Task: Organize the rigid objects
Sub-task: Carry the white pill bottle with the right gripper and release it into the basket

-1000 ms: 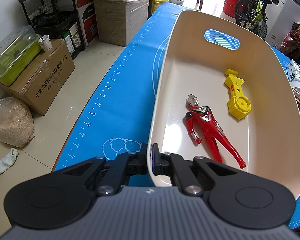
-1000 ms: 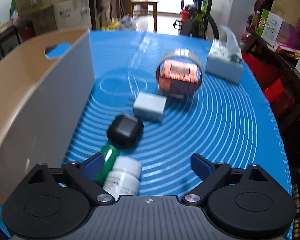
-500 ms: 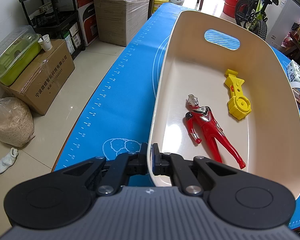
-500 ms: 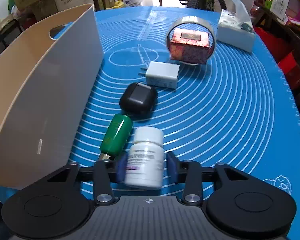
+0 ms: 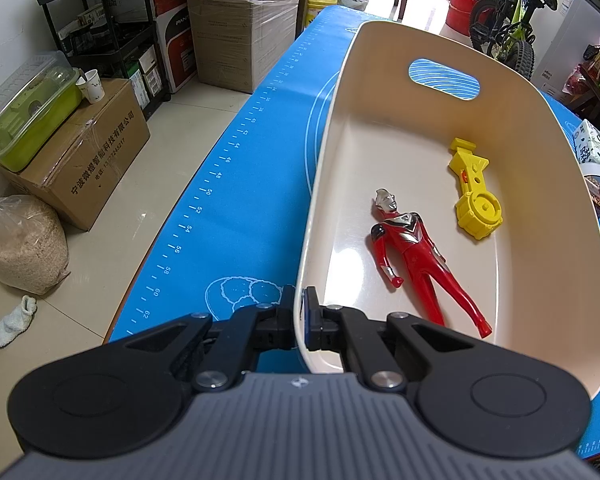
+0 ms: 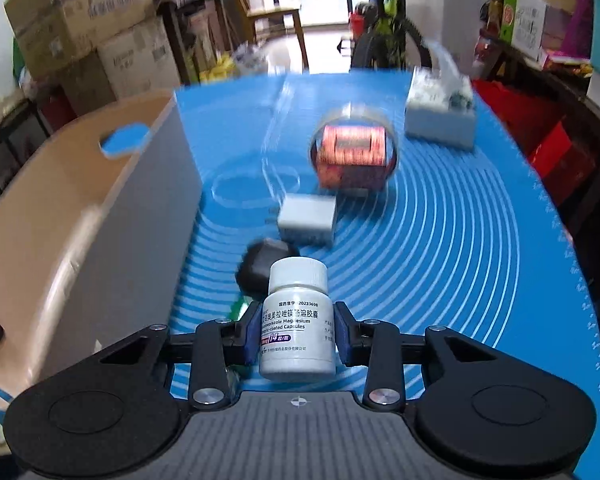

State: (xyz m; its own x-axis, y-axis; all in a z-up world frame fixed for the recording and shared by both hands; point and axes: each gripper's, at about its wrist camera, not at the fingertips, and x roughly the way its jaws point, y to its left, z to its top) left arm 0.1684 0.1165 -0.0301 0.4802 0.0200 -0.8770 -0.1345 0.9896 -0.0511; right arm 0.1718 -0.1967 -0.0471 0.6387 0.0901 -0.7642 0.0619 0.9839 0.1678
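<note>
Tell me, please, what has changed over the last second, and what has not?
The right gripper closed on the white pill bottle and raised it off the blue mat. The left gripper stayed clamped on the bin rim; both toys inside are unmoved.

I read "Magnesium" and "Capsules" on the white pill bottle [image 6: 298, 322] | ruler numbers 50–62 on the blue mat [image 5: 228, 216]

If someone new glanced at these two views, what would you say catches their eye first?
Probably the white pill bottle, clamped upright in the right gripper above the blue mat. Next, the cream bin, its near rim pinched by the left gripper, with a red action figure lying on its floor and a yellow toy beside it, farther from the camera.
</note>
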